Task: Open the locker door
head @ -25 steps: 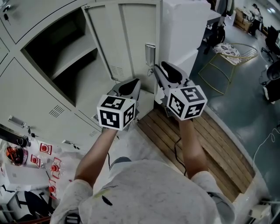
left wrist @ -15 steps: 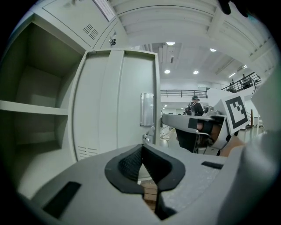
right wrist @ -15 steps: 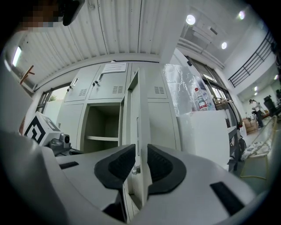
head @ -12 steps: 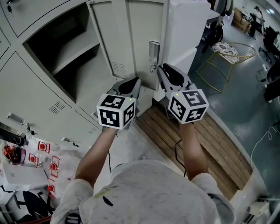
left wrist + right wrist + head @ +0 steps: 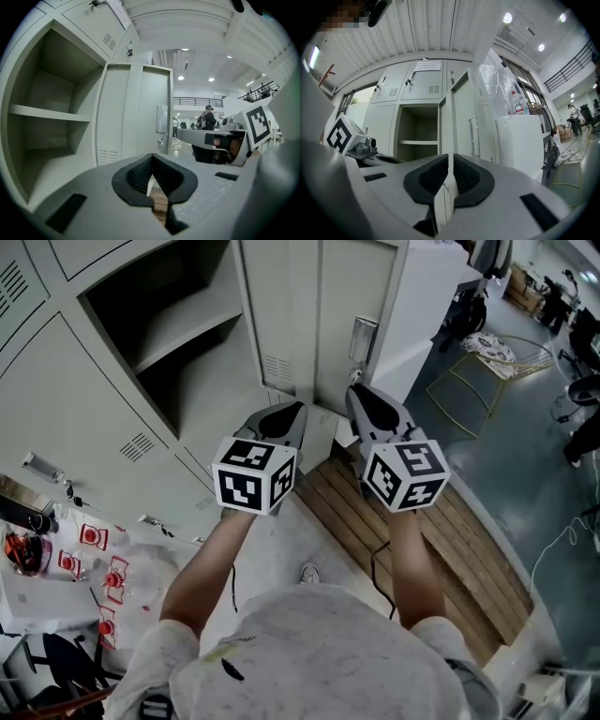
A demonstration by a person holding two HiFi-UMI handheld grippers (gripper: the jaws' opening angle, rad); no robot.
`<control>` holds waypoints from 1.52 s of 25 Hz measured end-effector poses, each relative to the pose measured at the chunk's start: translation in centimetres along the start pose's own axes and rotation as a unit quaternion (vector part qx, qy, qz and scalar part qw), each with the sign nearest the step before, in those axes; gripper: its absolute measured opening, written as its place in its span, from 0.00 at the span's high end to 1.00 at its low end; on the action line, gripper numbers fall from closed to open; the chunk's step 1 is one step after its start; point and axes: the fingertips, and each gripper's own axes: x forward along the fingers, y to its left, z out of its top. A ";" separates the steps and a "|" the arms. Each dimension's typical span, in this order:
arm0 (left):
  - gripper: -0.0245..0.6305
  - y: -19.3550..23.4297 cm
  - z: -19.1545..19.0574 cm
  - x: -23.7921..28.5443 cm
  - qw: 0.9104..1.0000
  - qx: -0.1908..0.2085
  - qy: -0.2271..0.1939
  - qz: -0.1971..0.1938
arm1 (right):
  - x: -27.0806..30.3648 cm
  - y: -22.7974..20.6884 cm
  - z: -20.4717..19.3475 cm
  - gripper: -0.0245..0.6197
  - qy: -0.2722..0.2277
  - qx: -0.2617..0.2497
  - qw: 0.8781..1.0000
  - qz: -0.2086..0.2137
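Note:
The grey locker door [image 5: 319, 315] stands swung open, with its handle [image 5: 362, 338] near its free edge and the shelved compartment [image 5: 178, 324] bare to its left. My left gripper [image 5: 281, 413] hangs shut and empty in front of the door's lower part [image 5: 136, 112]. My right gripper [image 5: 361, 395] is just below the handle and does not touch it. Its jaws have just been closing and stand nearly together with a thin slit left and nothing between them [image 5: 450, 159]. The door's edge [image 5: 446, 122] shows through that slit, farther off.
A white cabinet [image 5: 422, 287] stands right of the door. A wooden pallet [image 5: 441, 540] lies on the floor under my right arm. A yellow wire chair [image 5: 478, 371] is at the right, clutter [image 5: 84, 559] at the lower left. More closed lockers [image 5: 66, 427] flank the open one.
The locker and its door have slid right in the head view as both grippers shifted sideways. The right gripper's jaws look narrower than a second ago.

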 end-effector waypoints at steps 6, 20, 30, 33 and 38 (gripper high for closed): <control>0.95 1.2 -0.2 -2.7 1.000 -0.004 -0.004 0.011 | 0.0 3.2 -0.4 0.93 0.010 -0.001 1.000 0.008; 0.95 4.7 -0.5 -9.6 0.999 -0.007 -0.018 0.048 | -0.1 10.9 -1.4 0.95 0.023 -0.003 0.999 0.042; 0.95 4.9 -1.2 -11.7 0.999 -0.005 -0.017 0.036 | -1.0 13.7 -1.9 0.96 0.026 -0.005 0.999 0.040; 0.95 4.5 -1.3 -12.0 0.999 -0.002 -0.016 0.028 | -1.4 14.1 -1.9 0.96 0.026 -0.007 0.999 0.035; 0.95 4.3 -1.4 -12.4 1.000 0.001 -0.018 0.021 | -1.8 14.6 -2.0 0.96 0.027 -0.010 0.999 0.030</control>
